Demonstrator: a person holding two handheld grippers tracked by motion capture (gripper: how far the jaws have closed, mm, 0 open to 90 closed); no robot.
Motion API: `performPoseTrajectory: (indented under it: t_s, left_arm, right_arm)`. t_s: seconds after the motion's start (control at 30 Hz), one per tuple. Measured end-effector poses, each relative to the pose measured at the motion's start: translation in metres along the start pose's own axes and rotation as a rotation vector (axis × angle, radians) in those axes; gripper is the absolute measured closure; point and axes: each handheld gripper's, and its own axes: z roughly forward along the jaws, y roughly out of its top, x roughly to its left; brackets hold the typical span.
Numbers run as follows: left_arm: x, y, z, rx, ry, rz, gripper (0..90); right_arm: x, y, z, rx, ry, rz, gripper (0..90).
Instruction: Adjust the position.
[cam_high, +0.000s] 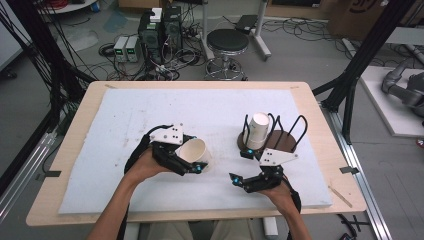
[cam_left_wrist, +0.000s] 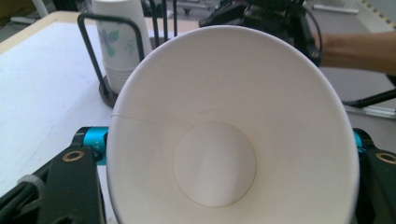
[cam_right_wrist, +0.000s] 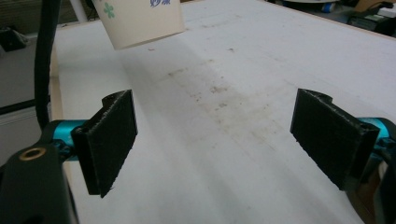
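My right gripper (cam_high: 243, 167) sits nearest me, just in front of the dark round wire cup rack (cam_high: 285, 141), its jaws spread wide with nothing between them. My left gripper (cam_high: 192, 160), well left of the rack, is clamped on a white paper cup (cam_high: 194, 151) lying on its side, mouth toward the rack. A stack of white paper cups (cam_high: 258, 129) stands upright in the rack's left side.
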Motion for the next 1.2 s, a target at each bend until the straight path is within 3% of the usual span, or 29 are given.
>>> performPoseTrajectory:
  t_s: [0.13,0.5,0.83,0.97,1.2]
  left_arm:
    - [0.003,0.0,-0.001,0.042,0.018,-0.001,28.5]
    - [0.013,0.013,-0.004,0.161,0.097,0.003,28.5]
    - [0.022,0.02,-0.001,0.297,0.127,0.025,28.5]
    - [0.026,0.024,-0.001,0.33,0.138,0.026,28.6]
    - [0.029,0.026,0.001,0.409,0.149,0.04,28.5]
  right_arm:
    - [0.0,-0.004,-0.007,0.0,-0.057,0.007,15.0]
    - [-0.01,-0.021,-0.021,0.012,-0.205,0.113,15.1]
    - [-0.013,-0.032,-0.026,0.037,-0.347,0.143,15.1]
    - [-0.014,-0.035,-0.025,0.056,-0.384,0.151,15.1]
    - [-0.016,-0.038,-0.024,0.071,-0.394,0.163,15.2]
